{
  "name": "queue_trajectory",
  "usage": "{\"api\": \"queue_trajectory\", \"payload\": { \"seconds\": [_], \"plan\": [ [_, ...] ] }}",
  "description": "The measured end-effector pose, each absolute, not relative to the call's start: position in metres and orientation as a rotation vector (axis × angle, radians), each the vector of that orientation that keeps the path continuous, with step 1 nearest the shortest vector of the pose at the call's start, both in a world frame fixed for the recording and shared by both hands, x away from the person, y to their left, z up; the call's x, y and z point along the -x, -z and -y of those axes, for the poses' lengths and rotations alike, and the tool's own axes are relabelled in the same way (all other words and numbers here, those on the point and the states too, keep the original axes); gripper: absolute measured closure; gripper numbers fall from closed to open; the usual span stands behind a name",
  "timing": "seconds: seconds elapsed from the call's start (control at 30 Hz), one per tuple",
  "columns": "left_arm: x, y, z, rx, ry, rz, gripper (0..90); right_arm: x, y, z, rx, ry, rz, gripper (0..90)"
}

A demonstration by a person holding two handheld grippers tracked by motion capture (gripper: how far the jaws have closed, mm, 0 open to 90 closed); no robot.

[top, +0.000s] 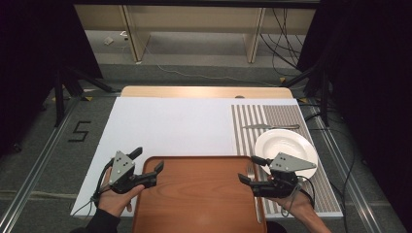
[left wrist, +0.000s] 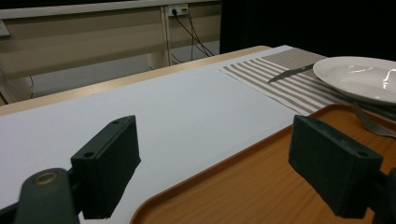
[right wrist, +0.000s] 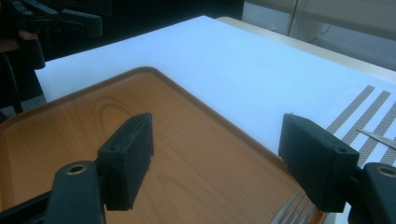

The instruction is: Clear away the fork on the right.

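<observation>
A brown wooden tray [top: 199, 194] lies at the table's near edge, its surface bare. My left gripper [top: 149, 159] is open at the tray's far left corner, one jaw over the tray [left wrist: 261, 186] and the other over the white board. My right gripper [top: 248, 169] is open at the tray's far right corner, above the tray [right wrist: 93, 121]. A fork [top: 252, 189] lies along the tray's right rim, its tines [right wrist: 292, 212] just under the right jaws. Both grippers hold nothing.
A white plate [top: 285, 150] sits on a striped placemat [top: 272, 116] at the right, close behind my right gripper. A knife [top: 269, 126] lies on the mat beyond the plate. A white board [top: 175, 126] covers the table. Cables and stand legs lie on the floor beyond.
</observation>
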State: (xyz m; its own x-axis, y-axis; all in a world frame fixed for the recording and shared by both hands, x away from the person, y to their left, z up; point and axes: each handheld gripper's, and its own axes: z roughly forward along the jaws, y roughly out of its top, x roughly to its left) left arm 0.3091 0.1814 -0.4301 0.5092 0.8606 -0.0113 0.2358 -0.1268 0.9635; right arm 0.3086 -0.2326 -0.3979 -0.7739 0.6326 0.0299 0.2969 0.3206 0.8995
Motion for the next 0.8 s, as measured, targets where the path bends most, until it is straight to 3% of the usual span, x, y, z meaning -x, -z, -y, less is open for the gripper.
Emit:
{"api": "queue_trajectory", "payload": {
  "seconds": [0.8],
  "plan": [
    [-0.3087, 0.4303, -0.1814, -1.652, -0.706, -0.946, 16.1, -0.2999, 0.4015, 0.2401, -0.874, -1.482, -2.155, 19.1]
  ]
}}
